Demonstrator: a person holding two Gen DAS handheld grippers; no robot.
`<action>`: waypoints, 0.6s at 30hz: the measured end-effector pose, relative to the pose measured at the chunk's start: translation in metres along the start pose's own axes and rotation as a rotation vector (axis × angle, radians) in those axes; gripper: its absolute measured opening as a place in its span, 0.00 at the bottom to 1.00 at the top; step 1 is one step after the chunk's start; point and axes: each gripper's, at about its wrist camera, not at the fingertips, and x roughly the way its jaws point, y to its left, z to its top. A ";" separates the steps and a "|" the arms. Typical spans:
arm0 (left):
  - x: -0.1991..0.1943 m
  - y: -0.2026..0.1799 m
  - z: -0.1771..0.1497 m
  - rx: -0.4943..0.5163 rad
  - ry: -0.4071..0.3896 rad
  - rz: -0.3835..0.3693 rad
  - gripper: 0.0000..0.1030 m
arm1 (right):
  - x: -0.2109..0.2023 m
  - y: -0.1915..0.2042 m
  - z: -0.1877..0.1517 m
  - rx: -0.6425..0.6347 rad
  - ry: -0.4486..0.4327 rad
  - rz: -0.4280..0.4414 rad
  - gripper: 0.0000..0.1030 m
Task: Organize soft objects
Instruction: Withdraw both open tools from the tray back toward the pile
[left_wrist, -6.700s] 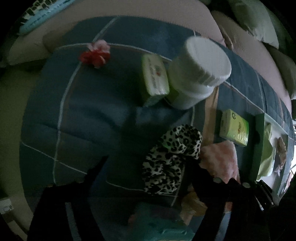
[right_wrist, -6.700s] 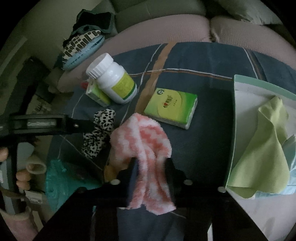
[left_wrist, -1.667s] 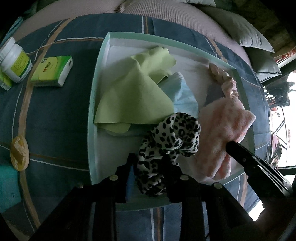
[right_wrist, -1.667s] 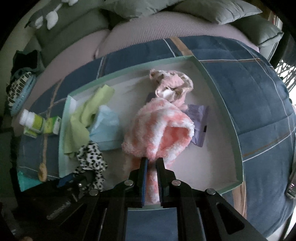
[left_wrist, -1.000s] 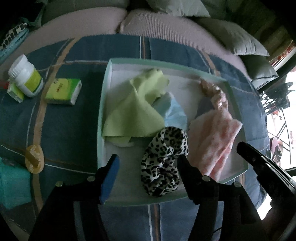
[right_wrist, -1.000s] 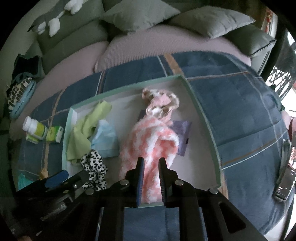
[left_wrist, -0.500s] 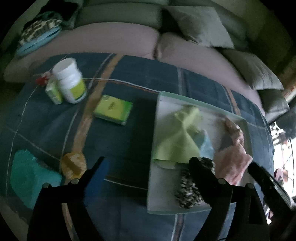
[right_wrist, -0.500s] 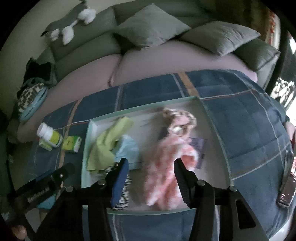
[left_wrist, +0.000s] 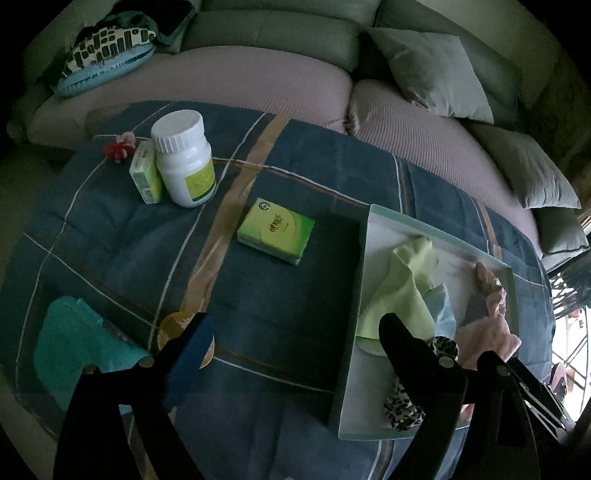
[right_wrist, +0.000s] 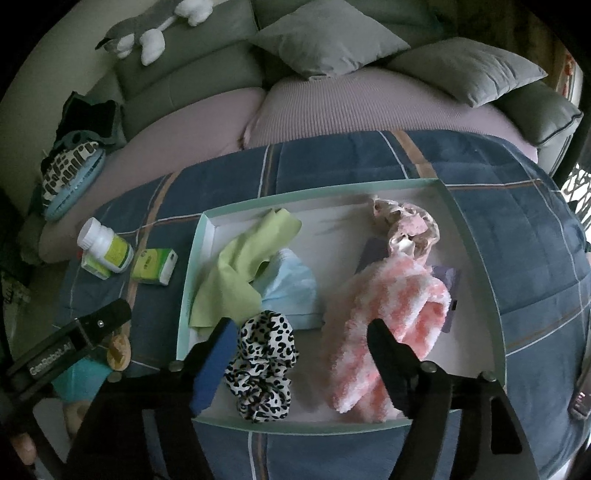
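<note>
1. The leopard-print scrunchie (right_wrist: 264, 363) lies loose inside the tray (right_wrist: 476, 266), at its lower left in the right wrist view, with the fuzzy pink-and-white sock (right_wrist: 388, 332) just to its right. Both look set down there as sorted soft items.
2. Higher in the tray lie a lime cloth (right_wrist: 240, 273), a pale blue cloth (right_wrist: 291, 288) partly under it, and a frilly pink piece (right_wrist: 406, 225) at the upper right, so the soft things are gathered in one container.
3. The right gripper (right_wrist: 299, 332) hangs over the tray's near edge, its jaws opening; the scrunchie and sock show between them but neither pad presses on either.
4. The left gripper (left_wrist: 295, 328) points at the bare blue quilt (left_wrist: 288, 288) left of the tray, jaws opening with nothing between them.
5. Outside the tray, in the left wrist view, a teal cloth (left_wrist: 70, 347) lies at lower left beside a round yellow object (left_wrist: 173, 325); it is probably the next soft item to collect.
6. A white bottle (left_wrist: 184, 162) and a green tissue pack (left_wrist: 275, 230) sit further up.
</note>
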 end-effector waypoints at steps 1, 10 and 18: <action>0.001 0.000 0.000 0.000 0.000 0.001 0.89 | 0.000 0.001 0.000 0.001 -0.003 0.000 0.79; -0.001 0.004 0.001 -0.015 -0.021 -0.013 1.00 | -0.001 0.002 0.001 0.004 -0.034 0.009 0.97; -0.005 0.011 0.003 -0.031 -0.032 -0.014 1.00 | -0.007 0.010 0.004 -0.029 -0.091 0.028 1.00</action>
